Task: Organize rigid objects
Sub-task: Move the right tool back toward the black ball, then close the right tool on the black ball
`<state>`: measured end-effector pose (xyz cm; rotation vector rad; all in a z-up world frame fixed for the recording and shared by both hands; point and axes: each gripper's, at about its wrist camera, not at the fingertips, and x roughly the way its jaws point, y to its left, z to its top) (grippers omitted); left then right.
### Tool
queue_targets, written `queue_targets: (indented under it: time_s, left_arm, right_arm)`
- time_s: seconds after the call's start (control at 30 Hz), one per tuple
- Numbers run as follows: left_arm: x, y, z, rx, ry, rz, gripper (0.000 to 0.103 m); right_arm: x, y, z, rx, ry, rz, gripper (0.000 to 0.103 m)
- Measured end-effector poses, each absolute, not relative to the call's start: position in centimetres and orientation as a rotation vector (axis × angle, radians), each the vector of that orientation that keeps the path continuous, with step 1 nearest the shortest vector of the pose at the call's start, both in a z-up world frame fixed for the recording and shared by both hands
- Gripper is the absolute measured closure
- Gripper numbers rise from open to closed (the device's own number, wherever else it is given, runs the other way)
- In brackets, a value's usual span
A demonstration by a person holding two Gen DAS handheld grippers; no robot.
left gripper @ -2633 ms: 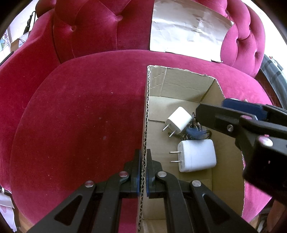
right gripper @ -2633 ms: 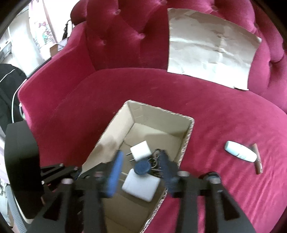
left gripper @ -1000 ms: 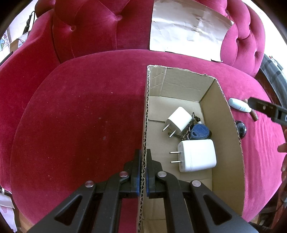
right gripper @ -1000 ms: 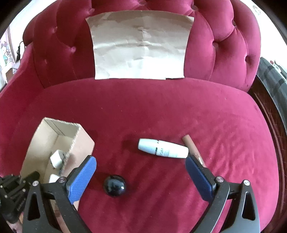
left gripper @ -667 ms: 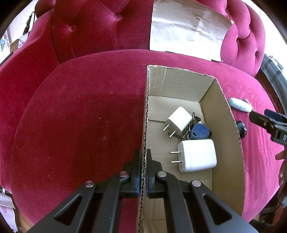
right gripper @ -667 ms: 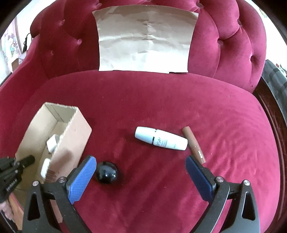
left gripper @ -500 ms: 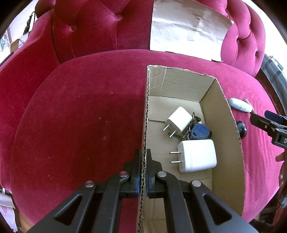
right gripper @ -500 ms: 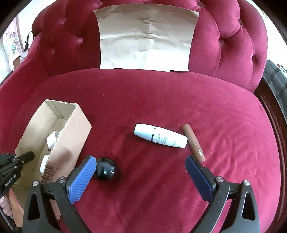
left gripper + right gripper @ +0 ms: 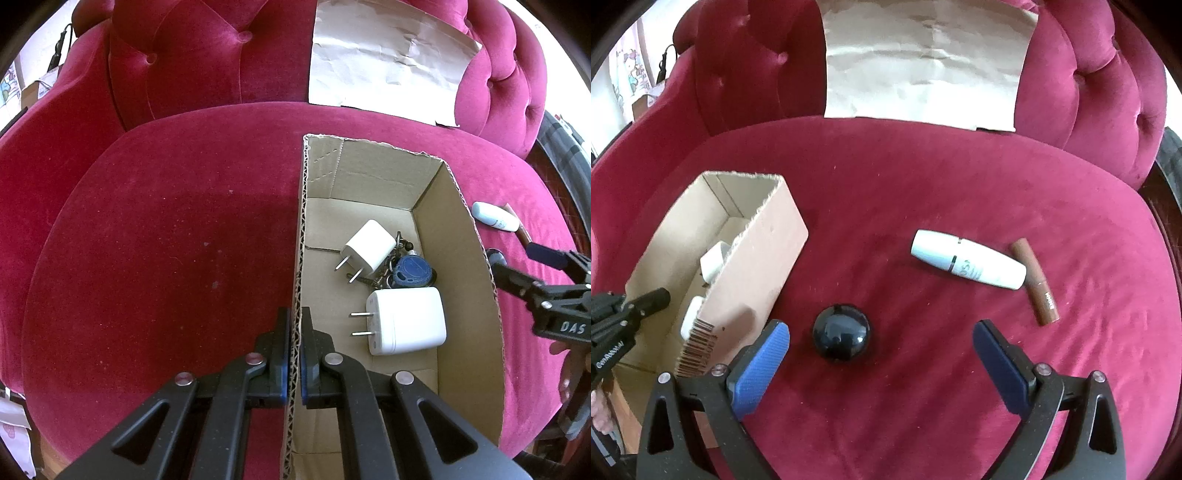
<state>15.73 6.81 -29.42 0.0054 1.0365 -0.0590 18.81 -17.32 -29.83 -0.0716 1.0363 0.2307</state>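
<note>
Since the earlier frame, the right gripper (image 9: 881, 363) has moved from above the cardboard box (image 9: 476, 295) to the black ball (image 9: 841, 333), jaws wide apart, empty. Inside the box: two white chargers (image 9: 406, 320) and blue-tagged keys (image 9: 412, 271). The left gripper (image 9: 294, 354) stays clamped on the box's left wall, lower centre.

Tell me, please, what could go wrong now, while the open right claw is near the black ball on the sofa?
The black ball is round and glossy; the open right claw may squeeze it out and send it rolling over the sofa.

The left claw grips only one thin wall of the cardboard box. A bump from the right side could bend or tip it.

The white bottle touches the brown tube; lifting one may roll the other.
</note>
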Motion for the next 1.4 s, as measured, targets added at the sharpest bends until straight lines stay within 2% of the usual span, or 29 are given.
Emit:
queue_targets:
  time_s: [0.6, 0.7, 0.73, 0.77, 0.8, 0.83, 1.4]
  left_arm:
    - [15.8, 6.8, -29.4, 0.005, 1.037, -0.059, 0.100]
    - [15.8, 6.8, -29.4, 0.003, 1.037, -0.059, 0.100]
    - [15.8, 6.8, -29.4, 0.003, 1.037, -0.059, 0.100]
    - [15.8, 6.8, -29.4, 0.003, 1.037, -0.059, 0.100]
    - [15.8, 6.8, -29.4, 0.002, 1.038, -0.058, 0.100]
    - [15.8, 6.8, -29.4, 0.003, 1.037, -0.059, 0.100]
    - [15.8, 6.8, -29.4, 0.003, 1.037, -0.060, 0.100]
  right_arm:
    - [19.2, -16.3, -31.2, -0.063, 1.064, 0.249, 0.004]
    - [19.1, -15.8, -31.7, -0.072, 1.084, 0.258, 0.014]
    - [19.1, -15.7, -31.7, -0.074, 1.087, 0.261, 0.026]
    - [19.1, -15.6, -31.7, -0.077, 1.088, 0.266, 0.047]
    - [19.0, -15.5, -31.7, -0.078, 1.088, 0.270, 0.058]
    - [19.1, -15.5, -31.6, -0.072, 1.089, 0.275, 0.062]
    - [19.5, -15.9, -30.5, -0.061, 1.083, 0.227, 0.062]
